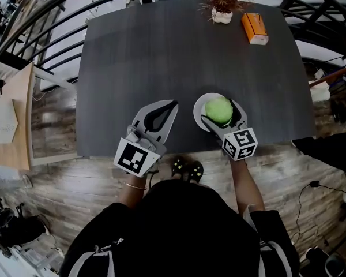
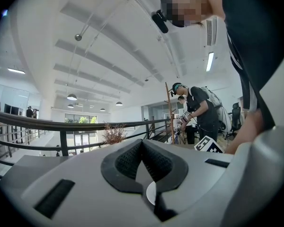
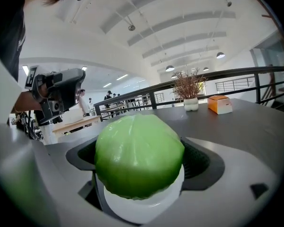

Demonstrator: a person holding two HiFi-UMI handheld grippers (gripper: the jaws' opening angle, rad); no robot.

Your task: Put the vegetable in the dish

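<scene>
Over the white dish (image 1: 198, 116), the right gripper (image 1: 221, 105) pinches the green vegetable (image 1: 219, 111). Just left of the dish, the left gripper (image 1: 173, 104) is empty, its jaws pressed together.

Desk (image 1: 161, 56): dark, matte, rectangular top, standing on a wood-plank floor (image 1: 57, 178).
Dish (image 1: 198, 113): white and round, on the desk close to its near edge, right of the middle.
Plant pot (image 1: 222, 16): small and white, holding dry brown twigs; well beyond the dish, by the desk's far edge.
Orange box (image 1: 254, 27): lying flat, well beyond the dish and slightly to its right.
</scene>
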